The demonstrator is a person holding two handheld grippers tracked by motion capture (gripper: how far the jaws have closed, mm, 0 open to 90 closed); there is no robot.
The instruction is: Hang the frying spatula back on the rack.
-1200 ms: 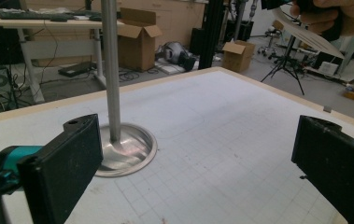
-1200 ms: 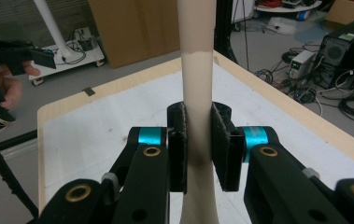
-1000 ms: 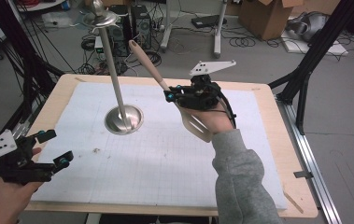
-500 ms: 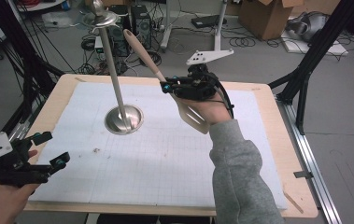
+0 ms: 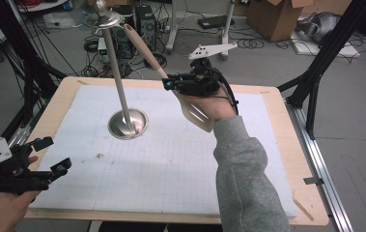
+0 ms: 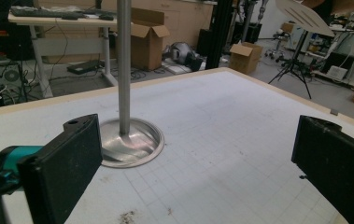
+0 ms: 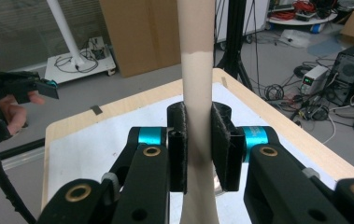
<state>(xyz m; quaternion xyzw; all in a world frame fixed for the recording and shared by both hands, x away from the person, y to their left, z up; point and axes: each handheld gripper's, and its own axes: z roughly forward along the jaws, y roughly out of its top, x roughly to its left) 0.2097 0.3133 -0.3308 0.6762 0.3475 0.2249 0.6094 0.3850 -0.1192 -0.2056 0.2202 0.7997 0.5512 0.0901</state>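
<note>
- High view: right gripper [image 5: 171,85] raised above the far part of the table [image 5: 287,145], jaws clamped on the neck of a beige slotted spatula [image 5: 144,46]; handle angled up and away toward the top of the steel stand [image 5: 118,77], blade hanging below the hand. Grip at the neck probably chosen to leave the handle end free, apparently for hanging on the disc at the stand's top; any hook or hole too small to make out.
- High view: left gripper [image 5: 50,154] low at the near left corner, jaws apart and holding nothing, well clear of the stand. White mat [image 5: 171,164] bare between the two hands; stand base [image 5: 128,123] on its far left part, well inside the wooden rim.
- Left gripper view: black pads [image 6: 67,158] spread wide with nothing between, aimed across the mat at the pole and its dished base [image 6: 130,144]. Spatula blade [image 6: 305,16] visible high at upper right. Far table edge well beyond the base, with open mat all round.
- Right gripper view: pads [image 7: 223,144] pressed on both sides of the spatula shaft [image 7: 198,70], which rises upright out of the top. Table corner and edge below, floor clutter beyond; left hand [image 7: 11,109] far off at left, out of the path.
</note>
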